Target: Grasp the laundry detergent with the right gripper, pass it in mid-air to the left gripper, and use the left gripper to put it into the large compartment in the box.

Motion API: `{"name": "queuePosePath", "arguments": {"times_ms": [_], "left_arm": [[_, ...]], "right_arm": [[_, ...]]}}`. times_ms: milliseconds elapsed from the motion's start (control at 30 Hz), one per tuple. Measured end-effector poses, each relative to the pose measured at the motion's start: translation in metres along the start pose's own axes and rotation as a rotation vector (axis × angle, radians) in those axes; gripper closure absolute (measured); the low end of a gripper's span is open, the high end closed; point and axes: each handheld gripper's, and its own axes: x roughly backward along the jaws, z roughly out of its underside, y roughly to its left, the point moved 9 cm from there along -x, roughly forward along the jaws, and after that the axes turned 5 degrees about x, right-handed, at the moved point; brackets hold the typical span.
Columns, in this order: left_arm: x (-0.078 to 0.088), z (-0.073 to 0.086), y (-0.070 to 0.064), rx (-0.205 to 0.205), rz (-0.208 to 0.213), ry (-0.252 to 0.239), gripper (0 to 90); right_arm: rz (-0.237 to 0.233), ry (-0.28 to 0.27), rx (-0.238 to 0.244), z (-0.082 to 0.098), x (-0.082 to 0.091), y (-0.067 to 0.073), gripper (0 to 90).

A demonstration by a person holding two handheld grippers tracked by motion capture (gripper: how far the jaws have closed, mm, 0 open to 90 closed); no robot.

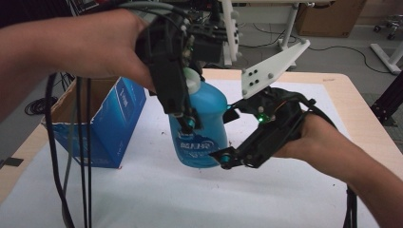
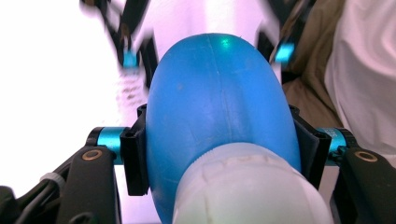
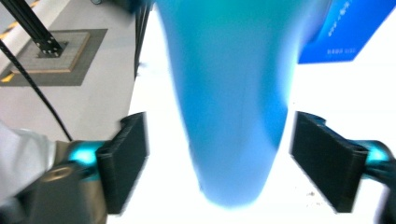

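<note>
The left claw (image 1: pixel 189 124) comes down from above and is clenched on the shoulders of the blue plastic bottle with a white screw cap (image 1: pixel 202 126), its 2 pads pressing either flank just below the cap, as the left claw's own view shows (image 2: pixel 219 116); the right claw (image 3: pixel 229 161) stands released, its jaws spread well clear of the bottle's blue body (image 3: pixel 233 102) on both sides, with nothing pressed between them. The bottle hangs above the white-covered surface (image 1: pixel 190 199), near the middle of it, just right of the open blue cardboard box (image 1: pixel 102 128) that sits toward the left edge. To do this handover well, I judge the left claw should keep its squeeze firm and level, since the rounded shoulders could slip; the right hand ought to draw straight back toward the right edge without brushing the body. The bottle's long axis runs near vertical, cap pointing up, base facing the surface, with a slight lean at most.
</note>
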Motion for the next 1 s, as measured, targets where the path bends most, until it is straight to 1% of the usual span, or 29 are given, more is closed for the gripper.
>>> {"name": "queuePosePath", "arguments": {"times_ms": [33,67,100,167,200,233,300,333,367,400,433,467,500,533,567,600,633,667,700,733,767,800,833,867,933,967,1000], "left_arm": [[0.004,0.003,0.001,0.012,-0.008,0.0,36.8],[0.004,0.003,0.001,0.012,-0.008,0.0,36.8],[0.012,0.007,0.004,0.049,-0.022,-0.011,36.8],[0.02,0.012,0.007,0.074,-0.041,-0.011,36.8],[0.024,0.014,0.008,0.091,-0.051,-0.014,36.8],[0.027,0.015,0.01,0.107,-0.061,-0.019,36.8],[0.035,0.02,0.014,0.137,-0.077,-0.025,36.8],[0.039,0.023,0.016,0.152,-0.082,-0.031,36.8],[0.042,0.026,0.018,0.173,-0.088,-0.033,36.8],[0.045,0.029,0.02,0.19,-0.093,-0.037,36.8],[0.048,0.032,0.022,0.206,-0.095,-0.039,36.8],[0.051,0.035,0.024,0.22,-0.1,-0.041,36.8],[0.051,0.035,0.024,0.22,-0.1,-0.041,36.8],[0.056,0.04,0.028,0.258,-0.112,-0.047,36.8],[0.059,0.043,0.03,0.272,-0.119,-0.045,36.8],[0.059,0.043,0.03,0.272,-0.119,-0.045,36.8],[0.064,0.049,0.034,0.303,-0.127,-0.037,36.8],[0.064,0.049,0.034,0.303,-0.127,-0.037,36.8],[0.064,0.049,0.034,0.303,-0.127,-0.037,36.8],[0.071,0.055,0.038,0.336,-0.131,-0.039,36.8],[0.077,0.061,0.041,0.372,-0.139,-0.043,36.8],[0.08,0.065,0.043,0.386,-0.143,-0.039,36.8],[0.082,0.068,0.045,0.401,-0.147,-0.046,36.8],[0.085,0.072,0.046,0.417,-0.15,-0.042,36.8],[0.091,0.08,0.049,0.44,-0.16,-0.038,36.8],[0.091,0.08,0.049,0.44,-0.16,-0.038,36.8],[0.1,0.085,0.051,0.462,-0.164,-0.059,36.8]], "right_arm": [[0.002,0.009,-0.021,0.003,0.004,-0.001,11.5],[0.016,0.011,-0.037,0.005,0.008,-0.002,11.5],[0.032,0.016,-0.051,0.007,0.012,-0.003,11.4],[0.055,0.057,-0.082,0.015,0.018,-0.007,11.4],[0.069,0.075,-0.09,0.018,0.021,-0.008,11.4],[0.076,0.101,-0.082,0.023,0.025,-0.01,11.4],[0.088,0.174,-0.072,0.034,0.031,-0.012,11.4],[0.09,0.202,-0.07,0.038,0.033,-0.012,11.4],[0.076,0.226,-0.066,0.043,0.036,-0.012,11.4],[0.068,0.246,-0.079,0.047,0.039,-0.012,11.4],[0.053,0.255,-0.094,0.051,0.042,-0.011,11.2],[0.054,0.268,-0.102,0.055,0.045,-0.013,3.2],[0.054,0.268,-0.102,0.055,0.045,-0.013,3.2],[0.076,0.296,-0.129,0.063,0.05,-0.016,0.6],[0.074,0.302,-0.13,0.067,0.053,-0.016,0.6],[0.074,0.302,-0.13,0.067,0.053,-0.016,0.6],[0.096,0.309,-0.134,0.071,0.06,-0.019,0.6],[0.096,0.309,-0.134,0.071,0.06,-0.019,0.6],[0.109,0.309,-0.133,0.072,0.064,-0.019,0.6],[0.099,0.316,-0.146,0.074,0.07,-0.018,0.7],[0.096,0.321,-0.145,0.075,0.074,-0.018,0.7],[0.101,0.323,-0.142,0.075,0.077,-0.018,0.7],[0.109,0.324,-0.124,0.075,0.08,-0.018,0.7],[0.104,0.331,-0.112,0.076,0.083,-0.017,0.7],[0.099,0.346,-0.11,0.078,0.089,-0.017,0.7],[0.099,0.346,-0.11,0.078,0.089,-0.017,0.7],[0.103,0.345,-0.113,0.079,0.091,-0.018,0.7]]}}
